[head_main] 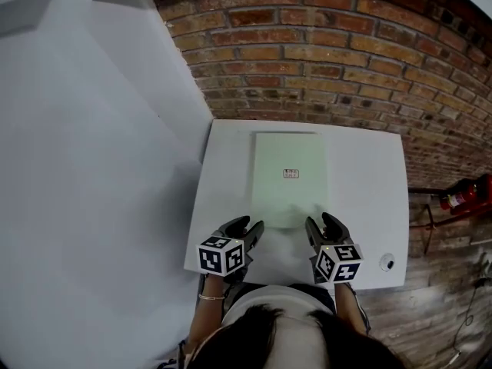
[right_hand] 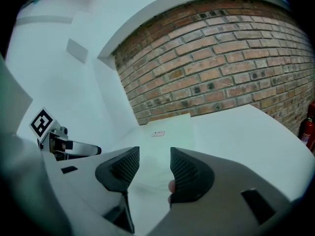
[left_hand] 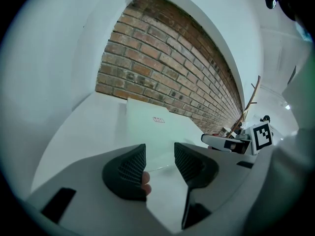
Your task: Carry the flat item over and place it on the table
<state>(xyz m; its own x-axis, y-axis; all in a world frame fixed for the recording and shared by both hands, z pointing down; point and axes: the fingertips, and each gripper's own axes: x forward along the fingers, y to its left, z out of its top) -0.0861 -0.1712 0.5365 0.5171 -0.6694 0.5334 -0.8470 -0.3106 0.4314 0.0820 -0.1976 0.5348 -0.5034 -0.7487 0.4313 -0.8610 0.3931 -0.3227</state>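
Pale green flat item (head_main: 290, 179) (left_hand: 157, 127) (right_hand: 167, 132) lying flat on the white bench (head_main: 369, 175) (left_hand: 88, 127) (right_hand: 246, 132), roughly centred. Far edge close to the brick wall (head_main: 323, 44) with a bare strip of bench between, near edge short of the bench's front rim. Broad bare margins on both long sides, the wider one to the right.

Left gripper (head_main: 247, 225) (left_hand: 160, 156) at the item's near left corner, jaws about half apart, pads pressing on nothing, only the item's near edge visible in the gap. Right gripper (head_main: 321, 223) (right_hand: 154, 161) at the near right corner, likewise about half apart and empty.

White wall (head_main: 92, 167) close along the bench's left side. Small round thing (head_main: 387, 264) near the front right corner. Open wooden floor and a red fire extinguisher (head_main: 461, 194) beyond the right rim.
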